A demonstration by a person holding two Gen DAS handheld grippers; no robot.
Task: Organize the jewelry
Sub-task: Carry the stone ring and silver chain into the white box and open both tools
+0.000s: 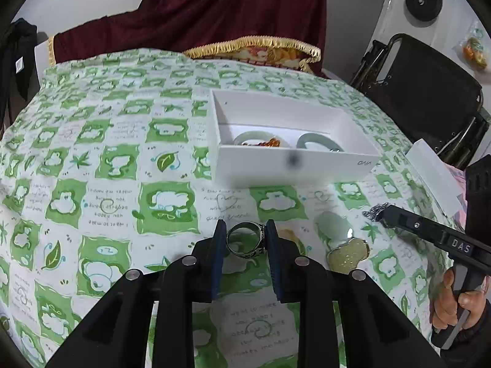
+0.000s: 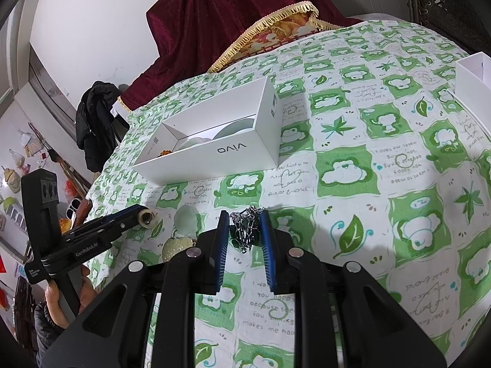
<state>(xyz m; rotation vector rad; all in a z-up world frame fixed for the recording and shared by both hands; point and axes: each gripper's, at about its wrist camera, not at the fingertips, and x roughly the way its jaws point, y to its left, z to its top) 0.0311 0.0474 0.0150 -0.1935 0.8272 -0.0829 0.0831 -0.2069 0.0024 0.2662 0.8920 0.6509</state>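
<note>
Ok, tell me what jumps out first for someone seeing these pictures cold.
The left gripper clamps a dark metal ring low over the green-and-white tablecloth, and the right gripper pinches a bunched silver chain just beside it. Behind them the open white box already holds two pale bangles and some amber beads.

Both fisheye views are bright and evenly lit by soft indoor light. Edges bend strongly, with black corners around each round picture. The tablecloth curves like a dome. A dark blurred smudge marks the near wall of the white box in the left view. Soft grey shadows fall right of the box in the right view. The centre is sharp.
</note>
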